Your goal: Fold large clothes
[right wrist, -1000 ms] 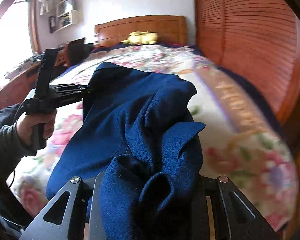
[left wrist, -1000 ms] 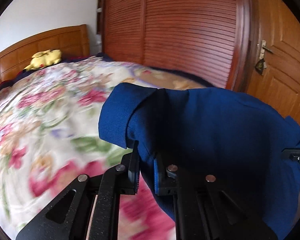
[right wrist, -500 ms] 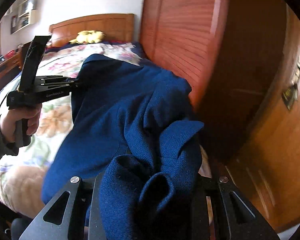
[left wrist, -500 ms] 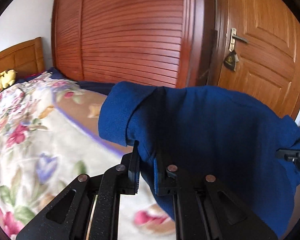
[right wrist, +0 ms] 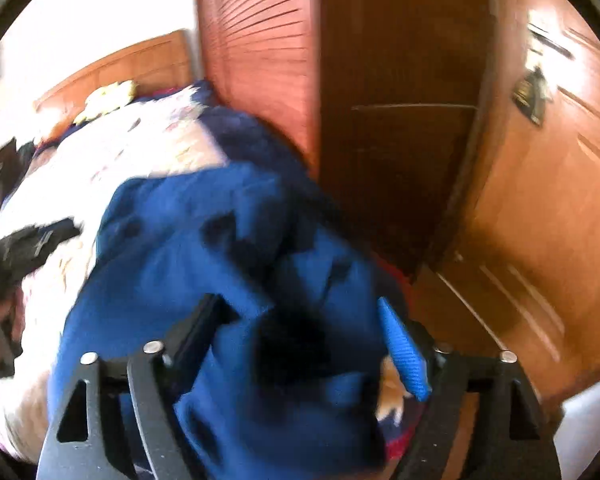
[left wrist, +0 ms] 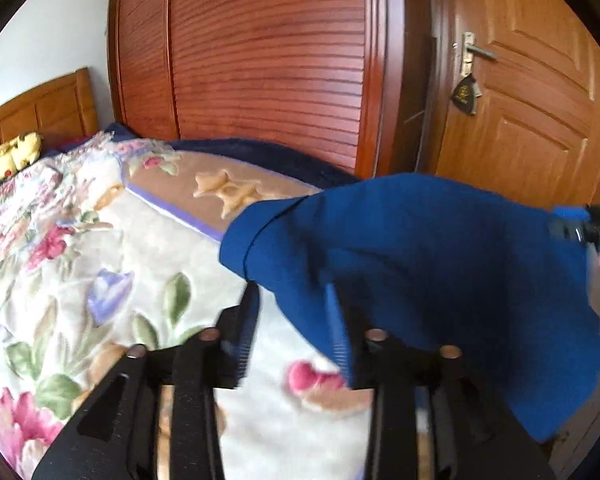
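Both grippers are spread wide over the bed (left wrist: 100, 240), and neither grips anything right now. The left gripper (left wrist: 296, 332) has its jaws parted — the blue garment (left wrist: 440, 264) brushes only the right-hand finger and hangs off to the right of it, flowered quilt showing through the gap. Across the way, the right gripper (right wrist: 300, 344) is just as wide, though the cloth is bunched thick between its fingers; whether it is sliding free or merely resting there, the blur won't say. So the garment (right wrist: 204, 248) stretches between the two tools, long axis running left to right near the foot of the bed, close to the louvred wardrobe (left wrist: 268, 60) and the door (left wrist: 532, 100). My read: a release onto the quilt, with the right hand nearer the bulk and the likelier one to regrasp.
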